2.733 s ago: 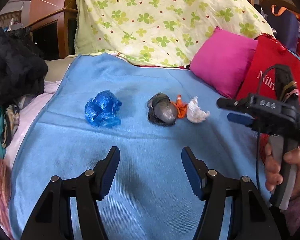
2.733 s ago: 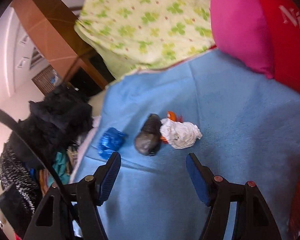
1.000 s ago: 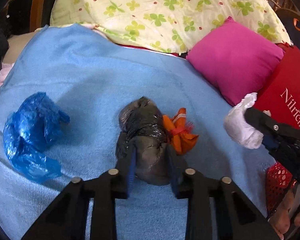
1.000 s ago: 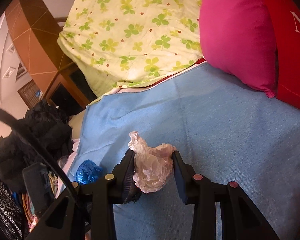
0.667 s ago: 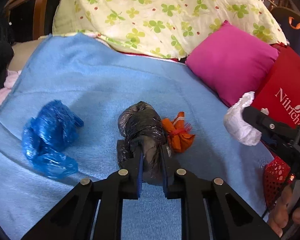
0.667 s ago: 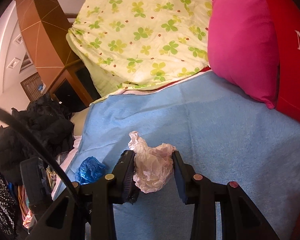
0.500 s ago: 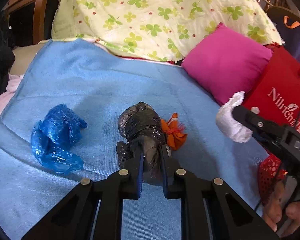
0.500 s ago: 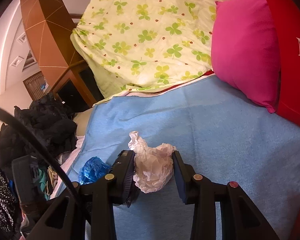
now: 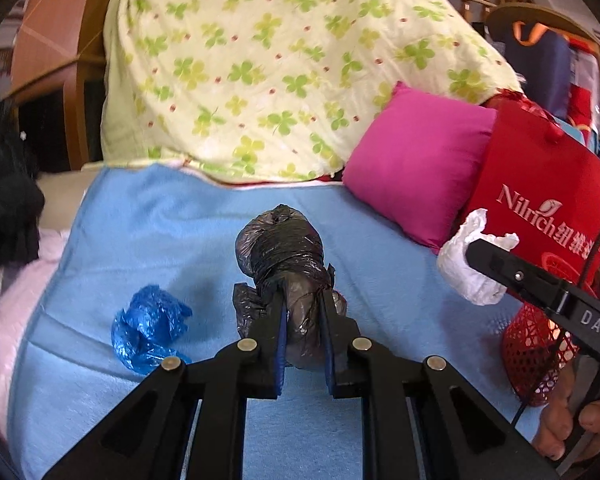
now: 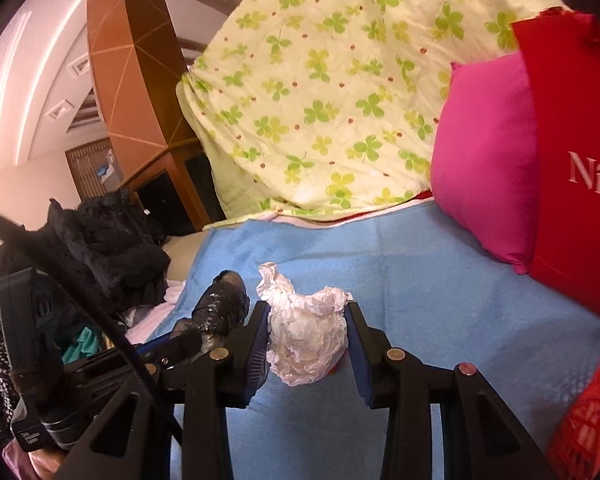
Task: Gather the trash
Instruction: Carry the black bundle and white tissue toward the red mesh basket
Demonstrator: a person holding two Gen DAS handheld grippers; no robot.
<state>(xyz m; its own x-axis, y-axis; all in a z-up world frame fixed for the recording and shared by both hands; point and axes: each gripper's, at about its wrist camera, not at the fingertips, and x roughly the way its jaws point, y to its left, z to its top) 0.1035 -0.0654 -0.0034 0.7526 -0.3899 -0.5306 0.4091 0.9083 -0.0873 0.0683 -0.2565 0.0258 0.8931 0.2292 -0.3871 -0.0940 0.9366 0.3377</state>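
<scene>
A: Left side. What do your left gripper (image 9: 303, 312) fingers (image 9: 278, 344) hold?

B: They are clenched on the black bag bundle (image 9: 288, 268), pinching its near end. The bundle is lifted above the blue blanket (image 9: 172, 216); its far knotted end points toward the clover quilt (image 9: 268, 64).

A: Right side?

B: Your right gripper (image 10: 307, 330) is grasping the white paper wad (image 10: 306, 334), one pad on each flank. The wad hangs clear of the blanket. In the left view it sits in front of the red bag (image 9: 540, 200).

A: What remains on the bed?

B: The blue plastic wad (image 9: 148, 326) lies on the blanket, left of the black bundle and apart from it. The pink pillow (image 9: 416, 164) leans against the red bag. A red mesh basket (image 9: 536, 356) stands at the blanket's right edge.
</scene>
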